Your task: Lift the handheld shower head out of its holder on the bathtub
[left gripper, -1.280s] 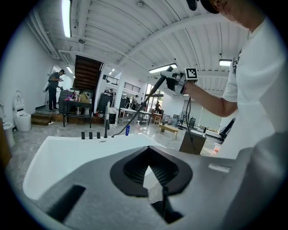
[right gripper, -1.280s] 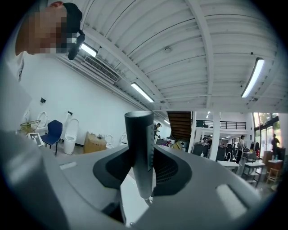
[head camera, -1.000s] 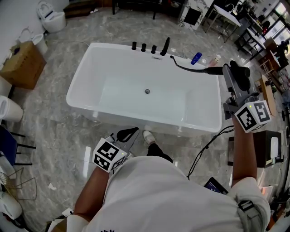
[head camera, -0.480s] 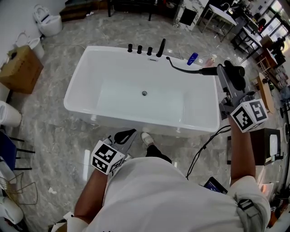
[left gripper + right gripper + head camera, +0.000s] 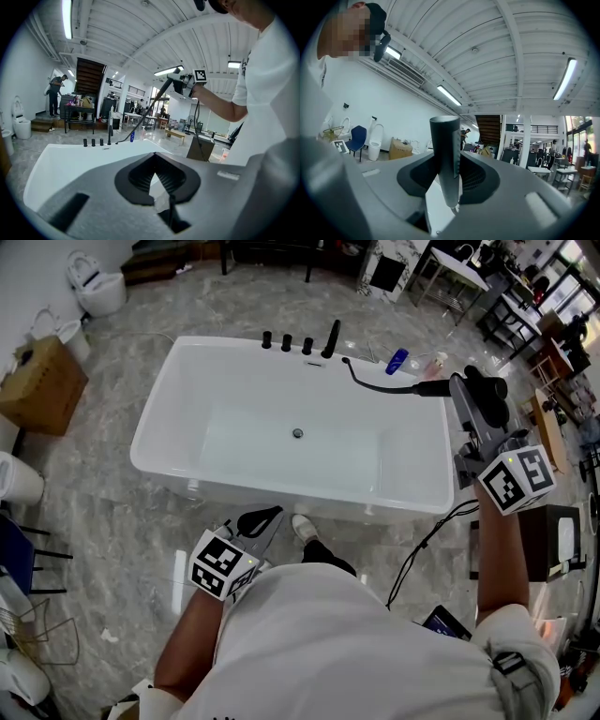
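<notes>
Shower head (image 5: 445, 154) stays pinched in your right gripper (image 5: 447, 180), off the bathtub (image 5: 159, 418). Lift looks complete; left gripper (image 5: 154, 180) closed, empty.

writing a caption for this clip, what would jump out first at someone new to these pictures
The big white bathtub fills the middle of the head view, on a grey marbled floor. At its right end the right gripper has its jaws closed on the dark shower head, held up above the rim, with its black hose running down to the taps.
</notes>
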